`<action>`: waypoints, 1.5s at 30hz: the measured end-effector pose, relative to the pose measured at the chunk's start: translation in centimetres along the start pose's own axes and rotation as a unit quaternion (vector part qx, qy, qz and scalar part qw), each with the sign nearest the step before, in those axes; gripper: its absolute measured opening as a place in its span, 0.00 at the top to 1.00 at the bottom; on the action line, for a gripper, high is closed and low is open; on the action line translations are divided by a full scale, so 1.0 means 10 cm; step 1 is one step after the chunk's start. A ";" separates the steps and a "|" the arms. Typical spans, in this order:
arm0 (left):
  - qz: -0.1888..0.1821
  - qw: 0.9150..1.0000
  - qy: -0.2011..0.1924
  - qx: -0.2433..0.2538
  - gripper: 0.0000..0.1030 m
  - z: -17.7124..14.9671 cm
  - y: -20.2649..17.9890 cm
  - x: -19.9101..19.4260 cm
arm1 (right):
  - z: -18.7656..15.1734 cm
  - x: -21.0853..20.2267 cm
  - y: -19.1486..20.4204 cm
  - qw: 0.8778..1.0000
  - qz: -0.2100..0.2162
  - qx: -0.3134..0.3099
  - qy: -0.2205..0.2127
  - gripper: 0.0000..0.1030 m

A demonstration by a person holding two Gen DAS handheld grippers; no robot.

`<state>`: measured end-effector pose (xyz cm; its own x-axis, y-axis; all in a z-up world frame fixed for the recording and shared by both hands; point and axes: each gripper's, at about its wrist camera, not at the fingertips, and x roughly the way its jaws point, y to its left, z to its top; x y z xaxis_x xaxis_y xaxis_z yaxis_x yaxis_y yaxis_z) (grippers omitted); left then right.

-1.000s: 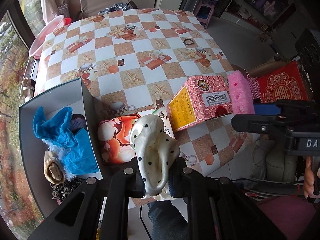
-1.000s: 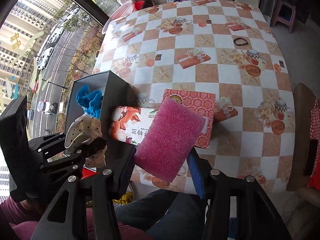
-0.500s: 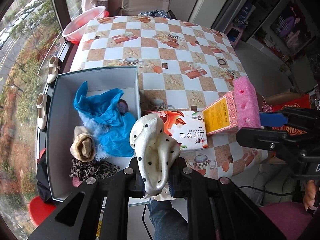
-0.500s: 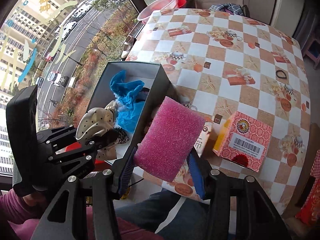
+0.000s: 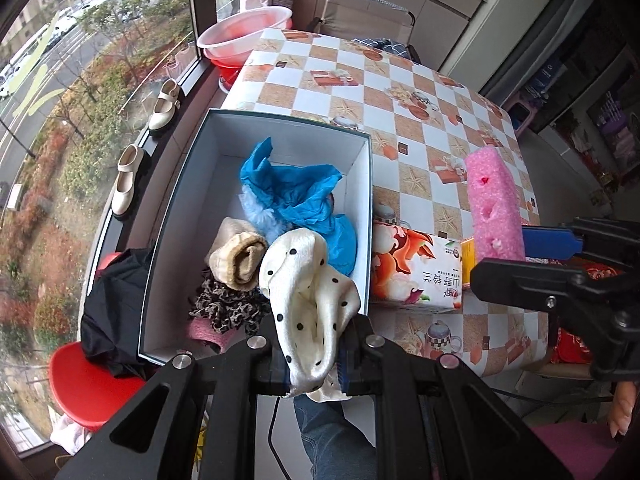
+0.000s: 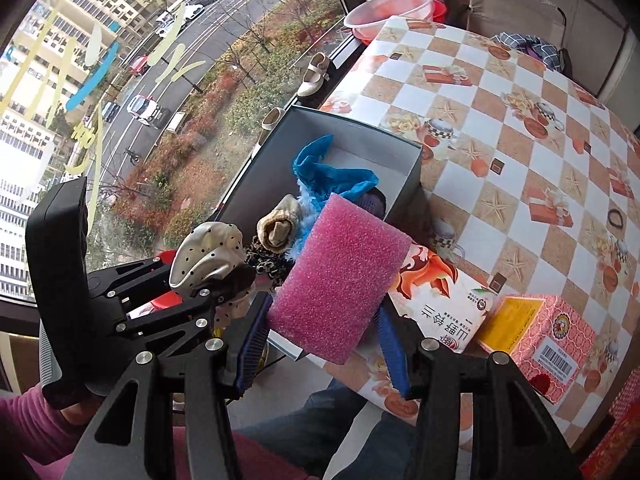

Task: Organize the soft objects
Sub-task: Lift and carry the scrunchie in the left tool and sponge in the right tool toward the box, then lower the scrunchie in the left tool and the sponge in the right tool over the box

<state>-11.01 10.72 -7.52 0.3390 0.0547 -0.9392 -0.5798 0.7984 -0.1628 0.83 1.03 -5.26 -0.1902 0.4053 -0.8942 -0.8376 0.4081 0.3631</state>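
Left wrist view: left gripper is clamped tight on a cream polka-dot cloth, which bunches up from the jaws in soft folds w/ loose ends hanging below. It hangs above the near end of the open box at the table's window-side edge, prob. so the cloth can drop straight in. Box already has a blue crumpled piece, a rolled beige sock and a leopard-print cloth, so this looks like the collecting spot for soft stuff. Tissue pack lies just beside the box's right wall. Right gripper shows at right, holding a pink sponge edge-on, over the table, not yet over the box.

Right wrist view: right gripper is about half open but pressing both blue pads on the pink sponge, a thick, porous rectangular block, held flat-face to the cam. It's near the box's near right corner, likely next to go in. Left gripper w/ polka-dot cloth sits to the left, by the box. Pink carton stands on the table further right.
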 end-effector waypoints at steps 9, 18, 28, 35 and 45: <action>0.009 1.000 0.001 -0.013 0.83 -0.05 0.12 0.02 | -0.01 0.15 0.13 1.000 0.004 -0.012 0.017 0.49; 0.010 1.000 0.002 -0.016 0.83 -0.05 0.15 0.03 | 0.00 0.18 0.14 1.000 0.005 -0.011 0.018 0.49; 0.015 1.000 0.017 0.000 0.83 -0.05 0.15 0.09 | 0.03 0.21 0.17 1.000 0.013 -0.004 0.023 0.49; 0.030 0.999 0.008 -0.018 0.83 -0.06 0.24 0.09 | 0.08 0.21 0.20 1.000 0.004 -0.014 0.016 0.49; 0.061 0.996 0.004 -0.068 0.83 -0.12 0.55 0.13 | 0.21 0.46 0.38 0.998 0.006 -0.047 0.040 0.49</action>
<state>-14.68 14.42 -9.98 0.2553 0.1411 -0.9565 -0.7115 0.6972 -0.0871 -2.16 6.13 -7.43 -0.2383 0.3423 -0.9089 -0.8781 0.3239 0.3522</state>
